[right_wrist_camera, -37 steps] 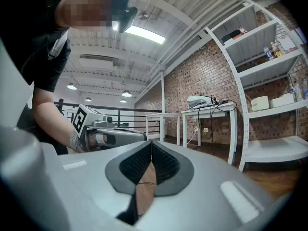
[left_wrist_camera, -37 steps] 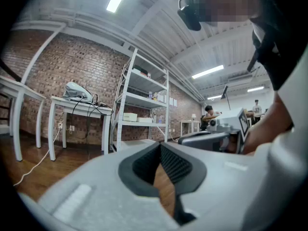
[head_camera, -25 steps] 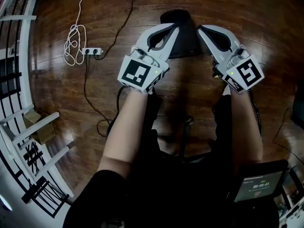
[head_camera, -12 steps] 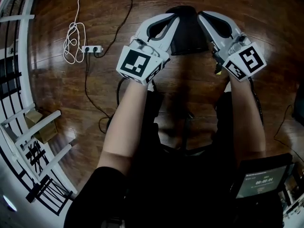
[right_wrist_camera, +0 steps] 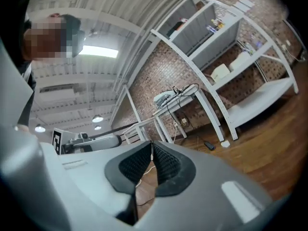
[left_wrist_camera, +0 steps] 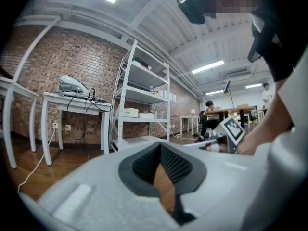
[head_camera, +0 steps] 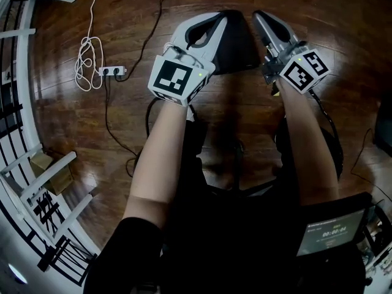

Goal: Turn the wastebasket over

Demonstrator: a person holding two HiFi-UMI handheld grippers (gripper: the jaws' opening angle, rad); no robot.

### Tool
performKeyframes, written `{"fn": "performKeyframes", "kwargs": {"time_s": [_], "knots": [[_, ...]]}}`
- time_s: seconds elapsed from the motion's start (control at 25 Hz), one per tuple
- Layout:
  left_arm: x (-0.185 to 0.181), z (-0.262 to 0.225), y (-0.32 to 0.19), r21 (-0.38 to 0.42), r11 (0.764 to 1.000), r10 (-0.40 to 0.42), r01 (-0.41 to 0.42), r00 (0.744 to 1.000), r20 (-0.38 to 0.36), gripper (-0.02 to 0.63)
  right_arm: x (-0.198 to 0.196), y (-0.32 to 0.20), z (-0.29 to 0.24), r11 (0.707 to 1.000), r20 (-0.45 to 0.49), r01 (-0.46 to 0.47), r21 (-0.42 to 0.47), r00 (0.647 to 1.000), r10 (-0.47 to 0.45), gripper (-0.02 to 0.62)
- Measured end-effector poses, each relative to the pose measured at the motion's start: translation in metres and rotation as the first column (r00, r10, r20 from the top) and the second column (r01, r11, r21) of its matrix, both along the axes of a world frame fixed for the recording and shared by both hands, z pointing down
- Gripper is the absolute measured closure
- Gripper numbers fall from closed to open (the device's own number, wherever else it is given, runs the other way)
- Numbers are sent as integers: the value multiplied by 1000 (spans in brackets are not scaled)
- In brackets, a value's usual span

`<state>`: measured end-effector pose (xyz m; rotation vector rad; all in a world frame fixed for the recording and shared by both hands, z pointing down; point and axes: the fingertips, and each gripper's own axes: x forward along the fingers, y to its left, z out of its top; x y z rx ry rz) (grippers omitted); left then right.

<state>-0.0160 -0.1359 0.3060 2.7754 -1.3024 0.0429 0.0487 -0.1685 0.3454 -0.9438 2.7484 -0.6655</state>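
Note:
The black wastebasket stands on the dark wood floor at the top middle of the head view; I cannot tell which way up it is. My left gripper lies along its left side, overlapping the edge. My right gripper lies close along its right side. Whether either one touches the basket is unclear. In the left gripper view the left gripper has its pads met, with nothing between them. The right gripper is likewise shut and empty in its own view. Neither gripper view shows the basket.
A power strip with a coiled white cable lies on the floor to the left, black cables trailing toward me. A white rack frame and a cardboard box stand far left. White shelving and tables line the brick wall.
Both grippers have moved further along the wastebasket's sides. The right gripper has rolled, so its marker cube now faces up more, and it has come in closer to the basket.

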Motion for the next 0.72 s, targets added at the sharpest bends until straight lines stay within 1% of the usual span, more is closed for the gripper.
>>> {"fn": "performKeyframes", "kwargs": {"time_s": [0.08, 0.16, 0.2, 0.24, 0.32, 0.4, 0.44, 0.52, 0.6, 0.64, 0.68, 0.72], "knots": [[0, -10, -7, 7, 1000, -7, 7, 1000, -10, 604, 2, 0, 8, 998, 47, -11, -60, 999, 14, 584], [0, -18, -12, 15, 1000, -10, 10, 999, -31, 604, 7, 1, 26, 991, 108, -38, -127, 993, 52, 584], [0, -19, -14, 17, 1000, -13, 14, 999, -42, 604, 10, 3, 39, 984, 165, -53, -170, 983, 81, 584], [-1, -21, -15, 14, 1000, -20, 20, 998, -54, 604, 13, 4, 53, 975, 235, -63, -213, 965, 114, 584], [-2, -26, -16, 3, 999, -35, 35, 997, -67, 604, 22, 9, 74, 954, 348, -81, -287, 920, 183, 584], [-2, -31, -18, 1, 999, -46, 47, 997, -68, 604, 34, 14, 93, 930, 418, -104, -353, 872, 257, 584], [-4, -32, -19, -1, 999, -53, 53, 996, -71, 604, 41, 17, 102, 913, 452, -116, -392, 840, 301, 584], [-8, -32, -20, -10, 998, -63, 62, 995, -79, 604, 54, 23, 120, 873, 518, -134, -469, 758, 395, 580], [-11, -33, -19, -5, 997, -72, 72, 995, -67, 604, 62, 29, 133, 839, 566, -143, -524, 677, 469, 580], [-12, -34, -18, 1, 997, -78, 78, 995, -57, 604, 63, 33, 139, 827, 577, -145, -544, 651, 494, 580], [-13, -35, -17, 8, 997, -83, 83, 995, -50, 604, 63, 37, 146, 816, 578, -146, -560, 637, 511, 580], [-13, -35, -16, 12, 996, -85, 85, 995, -47, 604, 63, 41, 155, 806, 572, -148, -574, 632, 523, 580]]}}
